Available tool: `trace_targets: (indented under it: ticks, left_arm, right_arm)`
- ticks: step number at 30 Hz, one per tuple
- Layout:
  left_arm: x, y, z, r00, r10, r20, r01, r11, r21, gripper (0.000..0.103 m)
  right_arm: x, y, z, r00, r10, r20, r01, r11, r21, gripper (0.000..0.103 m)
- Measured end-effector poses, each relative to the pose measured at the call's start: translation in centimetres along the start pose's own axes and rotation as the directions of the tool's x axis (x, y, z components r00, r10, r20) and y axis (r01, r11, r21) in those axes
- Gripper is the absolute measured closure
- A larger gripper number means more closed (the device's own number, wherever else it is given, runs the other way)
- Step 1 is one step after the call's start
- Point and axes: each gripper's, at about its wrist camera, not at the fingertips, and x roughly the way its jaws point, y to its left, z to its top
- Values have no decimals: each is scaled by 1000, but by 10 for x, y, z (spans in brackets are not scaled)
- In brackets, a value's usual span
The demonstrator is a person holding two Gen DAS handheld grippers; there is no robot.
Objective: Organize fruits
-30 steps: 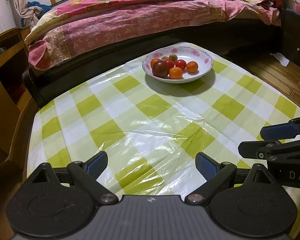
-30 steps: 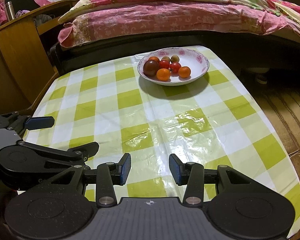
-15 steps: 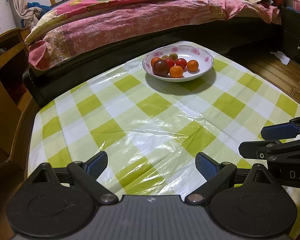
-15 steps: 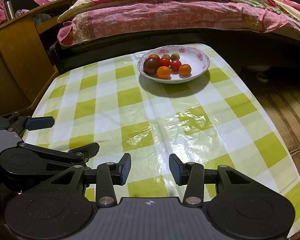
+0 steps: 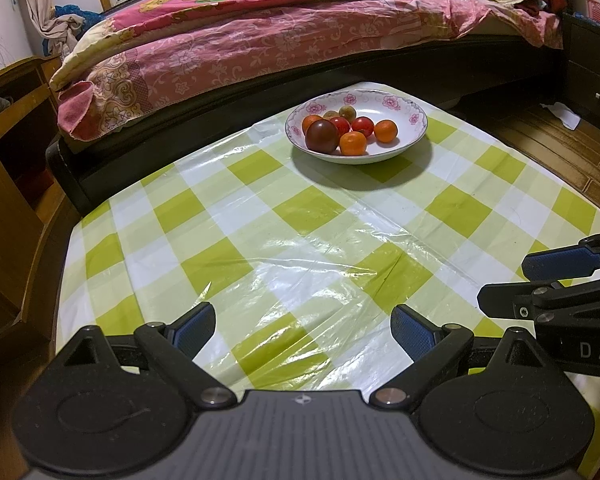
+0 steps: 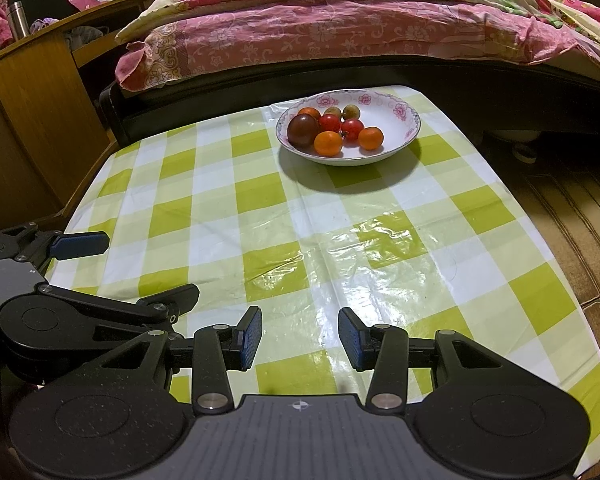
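Note:
A white bowl with pink flowers (image 5: 412, 114) (image 6: 404, 114) stands at the far end of the table. It holds several fruits: a dark purple tomato (image 5: 322, 136) (image 6: 302, 130), small oranges (image 5: 353, 143) (image 6: 328, 143), red cherry tomatoes (image 5: 363, 126) (image 6: 352, 129) and brownish-green ones (image 5: 347, 112). My left gripper (image 5: 302, 330) is open and empty over the near table edge. My right gripper (image 6: 300, 338) is open and empty, beside the left one. Each gripper shows in the other's view: the right one (image 5: 540, 276), the left one (image 6: 132, 268).
The table has a glossy green-and-white checked cloth (image 5: 300, 240) (image 6: 300, 220). A bed with a pink quilt (image 5: 280, 40) (image 6: 340, 28) runs behind it. A wooden cabinet (image 5: 4, 140) (image 6: 32, 120) stands left. Wood floor (image 6: 572, 208) lies right.
Both grippers have drawn back slightly from the bowl and tilted a little. Both stay open and empty. The bowl and fruits have not moved.

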Motion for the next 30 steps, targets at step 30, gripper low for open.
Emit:
trace_targets:
  ticks: [30]
  left_arm:
    - [-4, -4, 1, 999, 39, 31, -40, 999, 30, 1]
  right_arm:
    - [0, 1, 0, 1000, 0, 0, 0, 1000, -2, 64]
